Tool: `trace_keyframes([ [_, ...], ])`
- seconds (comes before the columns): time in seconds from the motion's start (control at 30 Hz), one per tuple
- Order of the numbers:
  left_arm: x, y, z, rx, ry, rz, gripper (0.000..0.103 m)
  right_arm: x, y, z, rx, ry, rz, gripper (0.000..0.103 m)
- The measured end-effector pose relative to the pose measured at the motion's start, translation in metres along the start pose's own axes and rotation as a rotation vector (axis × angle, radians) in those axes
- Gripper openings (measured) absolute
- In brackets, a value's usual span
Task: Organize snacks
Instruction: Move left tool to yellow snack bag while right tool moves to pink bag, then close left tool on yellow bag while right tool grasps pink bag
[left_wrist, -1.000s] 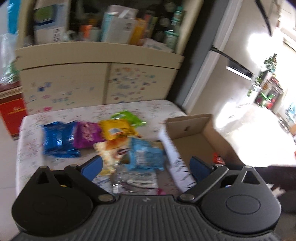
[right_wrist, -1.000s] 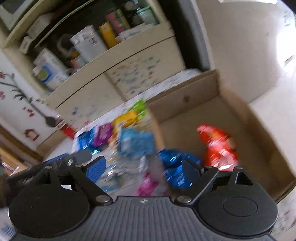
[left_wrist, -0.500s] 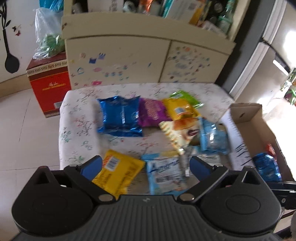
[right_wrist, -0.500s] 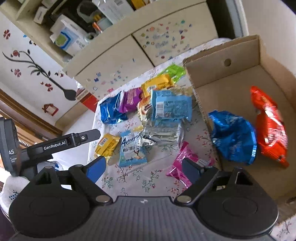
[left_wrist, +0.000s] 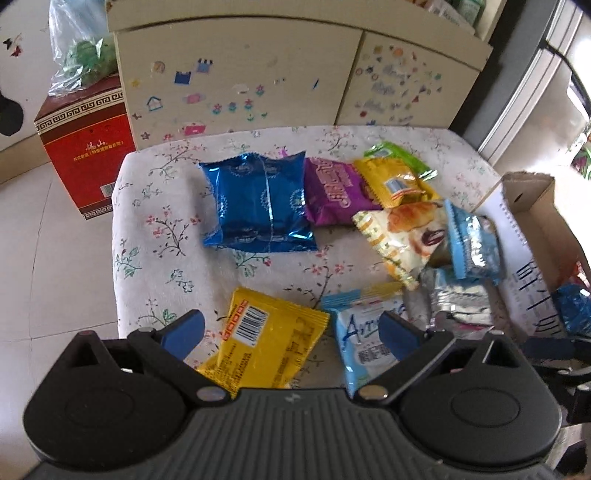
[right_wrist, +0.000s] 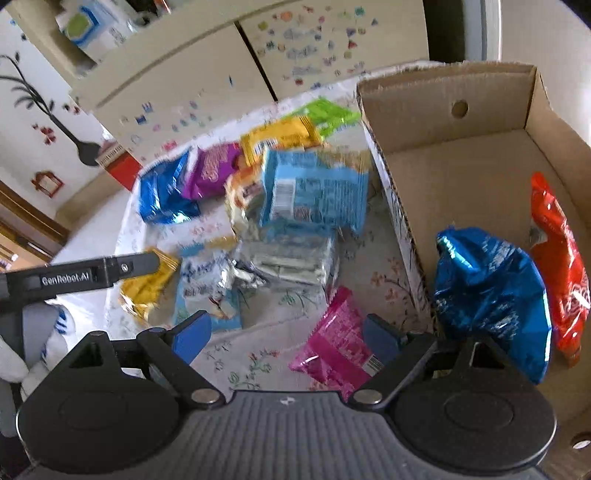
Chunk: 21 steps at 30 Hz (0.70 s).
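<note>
Several snack packets lie on the flowered tablecloth (left_wrist: 155, 236). My left gripper (left_wrist: 291, 332) is open, straddling a yellow packet (left_wrist: 266, 343) with a barcode; a white-blue packet (left_wrist: 365, 343) lies by its right finger. Further back are a blue foil packet (left_wrist: 258, 203), a purple packet (left_wrist: 332, 190) and a croissant packet (left_wrist: 402, 236). My right gripper (right_wrist: 286, 332) is open above the cloth, with a pink packet (right_wrist: 340, 343) just inside its right finger. The cardboard box (right_wrist: 461, 162) on the right holds a blue foil bag (right_wrist: 491, 295) and a red bag (right_wrist: 557, 266).
A cream cabinet (left_wrist: 240, 81) with stickers stands behind the table. A red carton (left_wrist: 88, 147) sits on the floor at the left. The left gripper's arm (right_wrist: 74, 278) crosses the right wrist view at the left. A silver packet (right_wrist: 291, 258) and a light blue packet (right_wrist: 317, 188) lie mid-table.
Both grippers have drawn back from the box toward the table's near side. The left view swung left and down over the yellow packet; the right gripper dropped closer to the pink packet.
</note>
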<state>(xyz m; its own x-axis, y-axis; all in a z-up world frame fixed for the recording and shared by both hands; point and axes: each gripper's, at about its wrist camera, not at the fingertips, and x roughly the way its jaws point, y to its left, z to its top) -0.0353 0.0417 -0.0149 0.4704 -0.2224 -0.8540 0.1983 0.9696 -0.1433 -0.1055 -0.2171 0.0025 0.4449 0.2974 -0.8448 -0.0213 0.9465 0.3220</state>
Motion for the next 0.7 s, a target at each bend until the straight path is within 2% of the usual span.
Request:
trace_keyframes([
  [0.17,0.012,0.004,-0.001,0.025,0.02,0.007,0.1,0.004,0.003,-0.003,0.006,0.032,0.018,0.098],
  [0.3,0.021,0.006,-0.004,0.041,0.042,0.023,0.1,0.006,0.009,-0.008,0.023,0.098,0.111,0.098],
  [0.37,0.023,0.004,-0.006,0.056,0.048,0.018,0.1,0.005,0.013,-0.01,0.024,0.104,0.129,0.098],
  [0.47,0.024,0.0,-0.008,0.093,0.051,0.006,0.1,0.001,0.019,-0.012,-0.04,0.077,0.066,0.098],
  [0.7,0.028,-0.001,-0.01,0.141,0.054,-0.002,0.1,0.012,0.029,-0.026,-0.161,0.13,-0.06,0.098],
])
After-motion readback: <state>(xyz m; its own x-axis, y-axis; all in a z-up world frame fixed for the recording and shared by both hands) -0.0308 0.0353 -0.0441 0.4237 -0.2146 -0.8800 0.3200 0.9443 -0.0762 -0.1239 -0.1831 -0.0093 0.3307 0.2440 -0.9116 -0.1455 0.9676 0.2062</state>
